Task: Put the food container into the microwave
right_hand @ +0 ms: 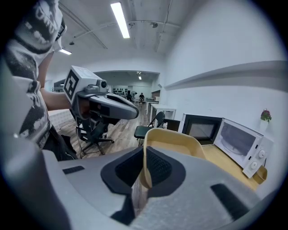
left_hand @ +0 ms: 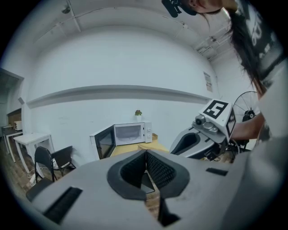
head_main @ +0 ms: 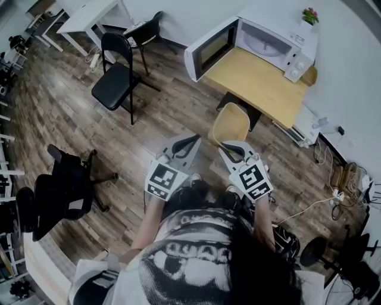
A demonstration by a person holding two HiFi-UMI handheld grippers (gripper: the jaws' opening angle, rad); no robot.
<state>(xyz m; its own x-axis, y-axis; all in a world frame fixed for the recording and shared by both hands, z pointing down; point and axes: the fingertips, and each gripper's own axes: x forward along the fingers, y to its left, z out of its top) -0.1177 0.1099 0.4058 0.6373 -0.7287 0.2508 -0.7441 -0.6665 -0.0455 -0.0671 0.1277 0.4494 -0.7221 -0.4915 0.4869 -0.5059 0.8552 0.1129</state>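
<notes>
now, food container (head_main: 231, 124) lengthwise toward microwave (head_main: 262, 41)

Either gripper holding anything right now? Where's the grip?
The right gripper is shut on the near wall of the yellow food container, at its rim. The left gripper is shut with nothing in it.

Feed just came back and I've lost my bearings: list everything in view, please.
microwave: 1, white, door open, on the wooden table
wooden table: 1, light wood, by the wall
plant: 1, small, on top of the microwave
food container: 1, yellow, short of the table
folding chairs: 2, black, on the floor left of the wooden table
office chair: 1, black, far left
white table: 1, top left
left gripper: 1, grey, jaws together, empty
right gripper: 1, grey, clamped on the food container's rim
</notes>
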